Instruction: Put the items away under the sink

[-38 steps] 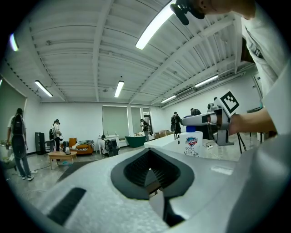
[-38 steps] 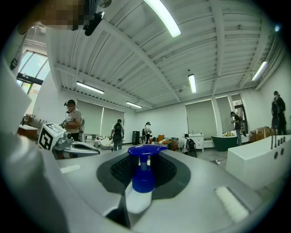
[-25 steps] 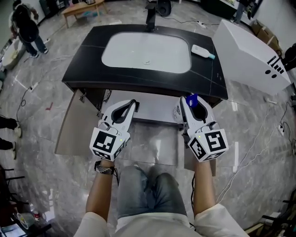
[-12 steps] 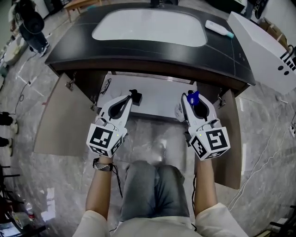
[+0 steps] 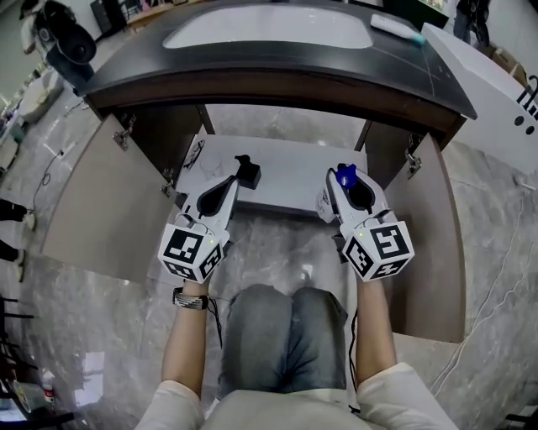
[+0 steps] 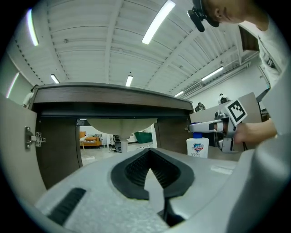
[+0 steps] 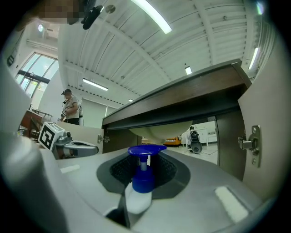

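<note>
Site: glossy grey marble-pattern floor [image 5: 269, 248]. Vanity with a dark, smooth countertop [image 5: 277, 71] and a white oval basin [image 5: 269, 25]. Below it the cabinet stands open, both flat doors swung out: left door [image 5: 101, 201], right door [image 5: 437, 235]. The cabinet base [image 5: 286, 164] is a plain white panel. A metal hinge [image 7: 249, 143] shows on the right door.

Right gripper [image 5: 340, 181]: jaws narrow, closed on the neck of the soap bottle [image 6: 197, 148]. The ribbed black pads sit on either side of the neck, and the round blue pump head [image 7: 146, 150] stands up between them. The bottle is white plastic, squat and rounded, with a blue collar and a printed label. It hangs upright below the jaws. It is at the mouth of the open cabinet, on the right side; in the head view it overlaps the front part of the white base.

Left gripper [image 5: 238, 180]: level, beside the right one, at the left side of the opening. Its own view shows the ribbed black pads a little apart with a pale wedge shape between them. I cannot tell whether that is a held item. In the head view a small black block [image 5: 249, 175] sits at its tips; I cannot identify it.
</note>
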### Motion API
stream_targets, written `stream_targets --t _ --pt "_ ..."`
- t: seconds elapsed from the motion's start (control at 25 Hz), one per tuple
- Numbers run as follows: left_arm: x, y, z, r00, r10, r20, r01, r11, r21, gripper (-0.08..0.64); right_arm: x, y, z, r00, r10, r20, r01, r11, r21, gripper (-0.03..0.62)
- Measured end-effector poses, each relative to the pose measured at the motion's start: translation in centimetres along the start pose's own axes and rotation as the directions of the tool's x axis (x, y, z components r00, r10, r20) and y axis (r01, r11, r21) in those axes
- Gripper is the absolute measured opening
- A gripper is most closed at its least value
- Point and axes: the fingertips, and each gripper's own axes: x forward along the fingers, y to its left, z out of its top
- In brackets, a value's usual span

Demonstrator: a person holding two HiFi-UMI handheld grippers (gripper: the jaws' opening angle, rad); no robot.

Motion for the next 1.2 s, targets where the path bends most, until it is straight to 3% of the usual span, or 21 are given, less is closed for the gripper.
stream_targets --t 0.48,0.68,0.88,1.2 --pt "-0.1 0.2 1.5 1.000 0.020 -0.002 -0.020 1.000 -0.010 0.005 -0.1 -1.5 -1.3 0.998 0.018 -0.066 -0.018 1.000 0.004 0.084" --pt "0.1 1.2 -0.3 1.000 -0.004 -0.030 0.004 1.000 -0.003 0.005 2.2 -2.1 -4.4 0.996 0.018 -0.090 -0.016 1.000 0.023 0.084" --pt "0.7 2.6 -2.2 0.999 -0.026 -0.036 0.027 0.999 0.017 0.005 6.0 -2.2 -7.4 0.996 0.072 -0.055 -0.071 0.997 0.021 0.084" --pt "2.4 4.4 -5.4 0.998 -0.042 -0.054 0.042 0.999 0.001 0.005 12.8 -4.2 -13.9 0.989 0.077 -0.123 -0.075 0.997 0.020 0.084"
